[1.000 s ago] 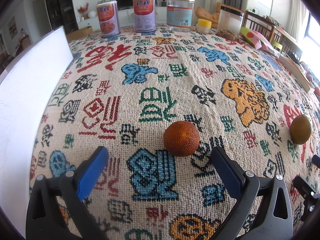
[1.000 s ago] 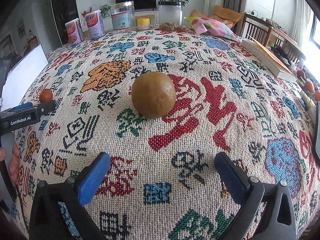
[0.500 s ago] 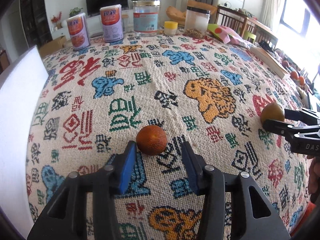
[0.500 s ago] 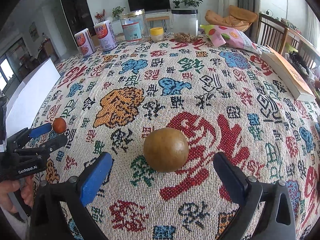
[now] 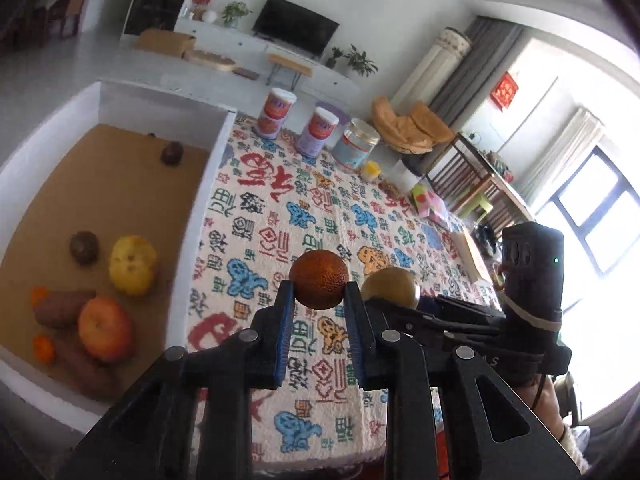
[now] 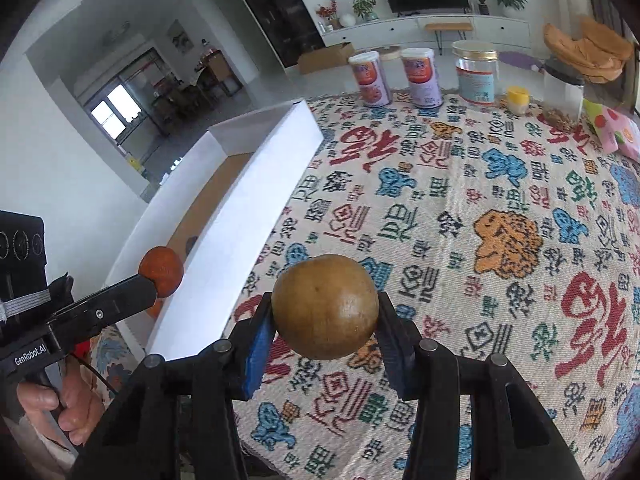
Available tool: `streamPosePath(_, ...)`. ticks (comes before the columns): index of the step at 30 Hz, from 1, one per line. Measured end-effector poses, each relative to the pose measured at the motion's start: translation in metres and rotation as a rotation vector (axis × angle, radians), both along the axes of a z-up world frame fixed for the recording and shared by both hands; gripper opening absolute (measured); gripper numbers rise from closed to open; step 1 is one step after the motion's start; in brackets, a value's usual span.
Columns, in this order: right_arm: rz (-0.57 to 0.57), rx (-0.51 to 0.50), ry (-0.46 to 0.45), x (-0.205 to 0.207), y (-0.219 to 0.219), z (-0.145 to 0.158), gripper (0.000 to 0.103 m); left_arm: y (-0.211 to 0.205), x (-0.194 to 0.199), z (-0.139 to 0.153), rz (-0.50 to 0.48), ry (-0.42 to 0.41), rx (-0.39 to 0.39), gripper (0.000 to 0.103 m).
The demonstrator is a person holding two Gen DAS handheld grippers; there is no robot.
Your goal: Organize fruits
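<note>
Both fruits are lifted; the white-walled cardboard box (image 5: 218, 148) lies to our left.
Our left gripper (image 5: 319, 300), pinching the small rough orange fruit (image 5: 319, 284), is nearer to it than our right gripper (image 6: 325, 320), pinching the round brown fruit (image 6: 325, 306).

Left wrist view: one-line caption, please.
Left gripper holds an orange fruit aloft beside the white box of produce.

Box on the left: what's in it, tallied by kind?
Dark brown round fruits: 2
Yellow fruit: 1
Red-orange apple-like fruit: 1
Sweet potatoes: 2
Small orange pieces: 2
Total: 8
A speck at the back is too small to tell.
</note>
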State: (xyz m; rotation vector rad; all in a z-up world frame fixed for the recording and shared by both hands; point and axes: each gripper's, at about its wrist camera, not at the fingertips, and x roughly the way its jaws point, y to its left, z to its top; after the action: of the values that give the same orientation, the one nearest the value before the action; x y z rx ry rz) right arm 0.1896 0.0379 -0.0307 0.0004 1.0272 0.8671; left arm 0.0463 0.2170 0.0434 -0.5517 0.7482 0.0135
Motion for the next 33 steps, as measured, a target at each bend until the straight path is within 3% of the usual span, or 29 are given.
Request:
streamPosePath(2,0.140,0.034,0.015,-0.027,0.059,0.008,0.048,0.045,-0.012,0.001,0.120,0.035,0.045,0.025)
streamPosePath(5,0.301,0.021,0.021,-0.060,0.139,0.002,0.048,0.105,-0.013,-0.025,0.267,0.144,0.096,0.025)
streamPosePath(10,0.388,-0.140,0.001,-0.079,0.230,-0.032,0.048,0.156,0.008,-0.084,0.357,0.325,0.190,0.027)
streamPosePath(11,0.374,-0.170,-0.019,-0.077,0.240,-0.037,0.048,0.158,0.011,-0.090,0.363,0.341,0.211,0.034)
streamPosePath(13,0.350,-0.185,-0.021,-0.071,0.257,-0.045,0.051,0.159,0.009,-0.092,0.373,0.349,0.247,0.058)
streamPosePath(14,0.348,-0.180,-0.001,-0.067,0.261,-0.047,0.054,0.157,0.005,-0.090,0.383,0.338,0.262,0.078)
streamPosePath(15,0.344,-0.169,0.013,-0.064,0.262,-0.045,0.062,0.155,0.001,-0.086,0.396,0.323,0.283,0.088)
streamPosePath(18,0.305,-0.140,-0.027,-0.064,0.251,-0.025,0.087,0.141,-0.015,-0.065,0.433,0.266,0.396,0.092)
streamPosePath(20,0.274,-0.195,-0.099,-0.070,0.242,-0.010,0.096,0.130,-0.023,-0.051,0.488,0.262,0.498,0.096)
streamPosePath(23,0.244,-0.237,-0.190,-0.084,0.229,0.008,0.100,0.111,-0.038,-0.038,0.549,0.273,0.619,0.097)
streamPosePath(25,0.217,-0.250,-0.213,-0.088,0.218,0.016,0.101,0.106,-0.045,-0.035,0.531,0.294,0.621,0.097)
streamPosePath(28,0.170,-0.270,-0.228,-0.095,0.209,0.022,0.101,0.108,-0.050,-0.040,0.465,0.355,0.560,0.097)
streamPosePath(33,0.157,-0.328,-0.242,-0.108,0.210,0.021,0.101,0.115,-0.067,-0.040,0.474,0.356,0.481,0.097)
